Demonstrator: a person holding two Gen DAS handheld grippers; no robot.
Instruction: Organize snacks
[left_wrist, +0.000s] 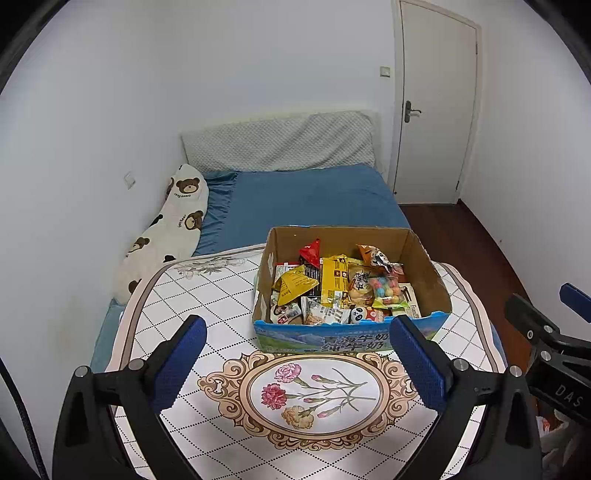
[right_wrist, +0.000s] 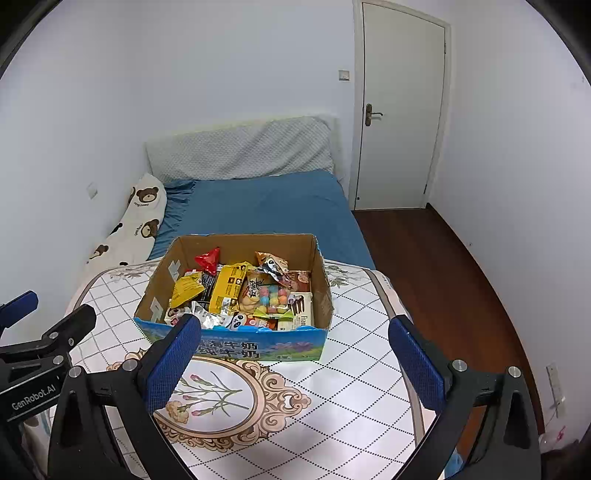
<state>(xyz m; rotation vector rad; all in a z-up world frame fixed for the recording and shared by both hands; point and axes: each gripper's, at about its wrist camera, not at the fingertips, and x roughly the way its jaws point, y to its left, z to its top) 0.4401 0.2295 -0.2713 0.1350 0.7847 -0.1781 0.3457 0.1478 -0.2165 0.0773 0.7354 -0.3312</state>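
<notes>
An open cardboard box (left_wrist: 424, 266) (right_wrist: 159, 275) with a blue printed front stands on the round table (left_wrist: 207, 295) (right_wrist: 354, 332). Several snack packets fill it: a red pouch (left_wrist: 311, 251) (right_wrist: 208, 259), yellow packs (left_wrist: 334, 280) (right_wrist: 229, 286), a bag of pastel candies (left_wrist: 386, 290) (right_wrist: 272, 297). My left gripper (left_wrist: 299, 354) hovers open just in front of the box, nothing between its blue pads. My right gripper (right_wrist: 295, 354) also stands open and empty near the box's front edge. Each gripper shows at the edge of the other's view.
The table carries a white diamond-pattern cloth with a flower medallion (left_wrist: 314, 391) (right_wrist: 210, 395). Behind it lies a bed with a blue sheet (left_wrist: 314, 199) (right_wrist: 266, 206) and a bear-print pillow (left_wrist: 173, 229). A closed door (right_wrist: 399, 110) and dark wood floor (right_wrist: 443, 280) lie to the right.
</notes>
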